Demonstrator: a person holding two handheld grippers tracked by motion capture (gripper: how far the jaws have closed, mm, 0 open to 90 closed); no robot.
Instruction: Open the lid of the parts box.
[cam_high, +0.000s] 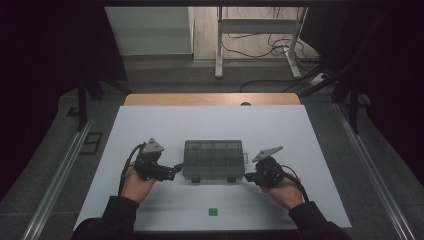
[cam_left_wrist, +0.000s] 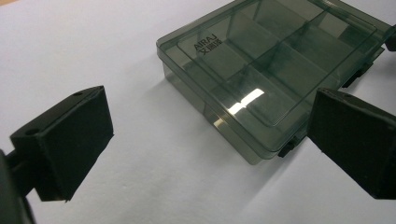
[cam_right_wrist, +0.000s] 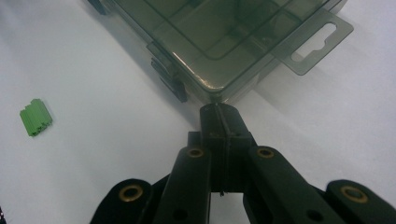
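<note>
Compartment box (cam_high: 213, 160) flat at worktop (cam_high: 150, 125) centre, lid closed, long axis left-right, latches facing the person, hang tab on its right end. Left gripper (cam_high: 172, 170) fingers (cam_left_wrist: 70, 144) wide apart, empty, beside box's left end. Right gripper (cam_high: 250, 176) fingers (cam_right_wrist: 219, 121) pressed together, empty, tips just off the near right corner.

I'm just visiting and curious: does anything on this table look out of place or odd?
Only one thing stands out: a small green block lies loose on the white table, apart from the closed smoky compartment box and near the table's front edge. The box itself sits flat and looks undamaged.
</note>
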